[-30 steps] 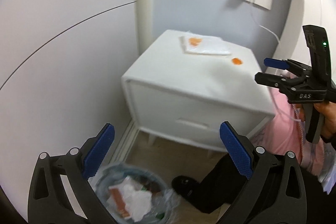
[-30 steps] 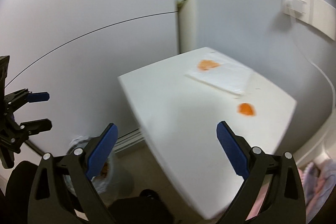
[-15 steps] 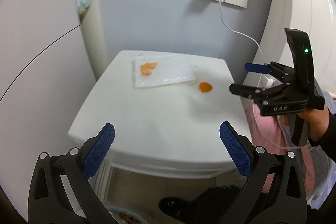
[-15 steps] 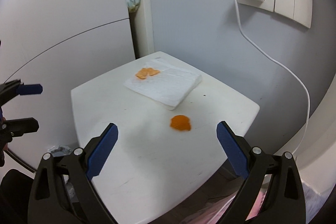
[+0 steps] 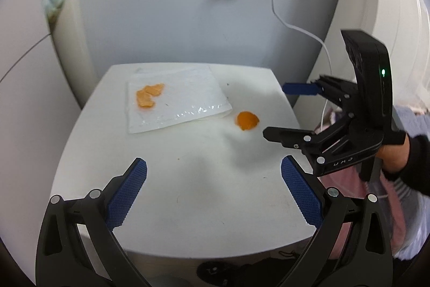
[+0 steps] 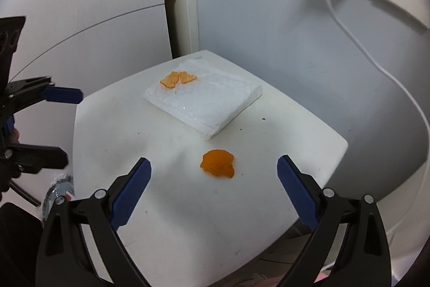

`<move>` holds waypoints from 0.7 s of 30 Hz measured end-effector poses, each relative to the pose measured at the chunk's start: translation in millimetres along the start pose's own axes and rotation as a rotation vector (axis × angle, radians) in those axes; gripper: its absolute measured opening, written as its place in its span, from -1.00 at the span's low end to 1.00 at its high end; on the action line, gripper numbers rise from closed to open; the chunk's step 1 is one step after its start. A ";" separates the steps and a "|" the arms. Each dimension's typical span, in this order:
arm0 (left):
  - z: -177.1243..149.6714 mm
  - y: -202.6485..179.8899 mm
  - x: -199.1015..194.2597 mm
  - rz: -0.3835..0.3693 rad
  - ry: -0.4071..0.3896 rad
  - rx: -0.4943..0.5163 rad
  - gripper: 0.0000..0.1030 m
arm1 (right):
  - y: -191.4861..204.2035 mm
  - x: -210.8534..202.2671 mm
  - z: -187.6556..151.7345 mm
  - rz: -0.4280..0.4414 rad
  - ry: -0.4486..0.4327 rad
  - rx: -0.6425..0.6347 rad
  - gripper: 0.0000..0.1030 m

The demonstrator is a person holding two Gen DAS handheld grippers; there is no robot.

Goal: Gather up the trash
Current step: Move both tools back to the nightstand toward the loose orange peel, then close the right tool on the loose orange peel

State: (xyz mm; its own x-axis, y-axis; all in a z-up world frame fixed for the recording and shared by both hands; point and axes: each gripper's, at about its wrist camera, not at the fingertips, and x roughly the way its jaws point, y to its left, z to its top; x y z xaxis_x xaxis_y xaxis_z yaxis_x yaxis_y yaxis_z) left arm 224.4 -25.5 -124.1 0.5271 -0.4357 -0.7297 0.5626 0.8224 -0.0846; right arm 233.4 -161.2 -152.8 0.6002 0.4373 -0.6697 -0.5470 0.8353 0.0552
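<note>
your trash: lone orange peel piece (image 6: 217, 163), round, ragged-edged, lying flat on white nightstand top (image 6: 188, 219), just off near corner of white plastic-wrapped packet (image 6: 204, 104), not touching it. two smaller peel scraps (image 6: 177, 78), paler orange, flat, touching each other, resting on packet's far left corner. packet itself flat, at back of nightstand top.

One nightstand (image 6: 282, 206); one tissue pack (image 6: 207, 101); three orange peel pieces (image 6: 217, 163); two grippers (image 6: 213, 194); one cable (image 6: 376, 63).
</note>
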 end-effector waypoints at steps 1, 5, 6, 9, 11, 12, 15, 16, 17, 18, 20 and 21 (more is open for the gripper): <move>0.8 0.6 4.5 -0.008 0.007 0.009 0.89 | -1.8 3.1 0.2 -0.002 0.004 -0.001 0.76; 5.1 5.4 22.6 -0.020 0.031 0.037 0.89 | -10.3 21.1 1.6 -0.003 0.048 0.014 0.45; 6.4 7.7 26.6 -0.019 0.034 0.037 0.89 | -12.7 24.7 2.1 -0.003 0.051 0.024 0.44; 8.0 14.3 33.3 -0.034 0.032 0.026 0.89 | -13.2 31.5 0.6 0.001 0.060 0.028 0.24; 8.4 16.4 37.6 -0.042 0.034 0.027 0.89 | -11.2 34.3 -0.6 0.005 0.065 0.021 0.17; 8.7 17.2 40.6 -0.049 0.036 0.031 0.89 | -9.6 34.6 -1.5 0.012 0.062 0.016 0.06; 9.4 18.7 46.8 -0.060 0.040 0.038 0.89 | -7.0 35.2 -1.0 0.013 0.057 0.008 -0.07; 9.8 18.9 48.7 -0.063 0.041 0.038 0.89 | -7.3 35.6 -0.7 0.014 0.057 0.011 -0.08; 9.9 18.9 50.2 -0.066 0.042 0.039 0.89 | -7.9 36.8 -0.5 0.016 0.060 0.012 -0.11; 10.1 18.5 51.6 -0.068 0.044 0.041 0.89 | -8.6 37.9 -0.5 0.015 0.063 0.013 -0.17; 9.8 18.4 53.0 -0.071 0.045 0.044 0.89 | -8.7 38.5 -0.2 0.011 0.061 0.009 -0.25; 9.6 18.2 53.5 -0.069 0.046 0.045 0.89 | -9.0 38.2 0.0 0.014 0.060 0.010 -0.27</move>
State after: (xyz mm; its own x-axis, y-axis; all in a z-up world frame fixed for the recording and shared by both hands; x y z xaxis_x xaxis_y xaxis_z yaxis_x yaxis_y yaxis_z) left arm 268.9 -37.3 -158.1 0.4567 -0.4730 -0.7534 0.6256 0.7729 -0.1060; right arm 261.3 -152.0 -178.9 0.5562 0.4279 -0.7124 -0.5486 0.8330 0.0720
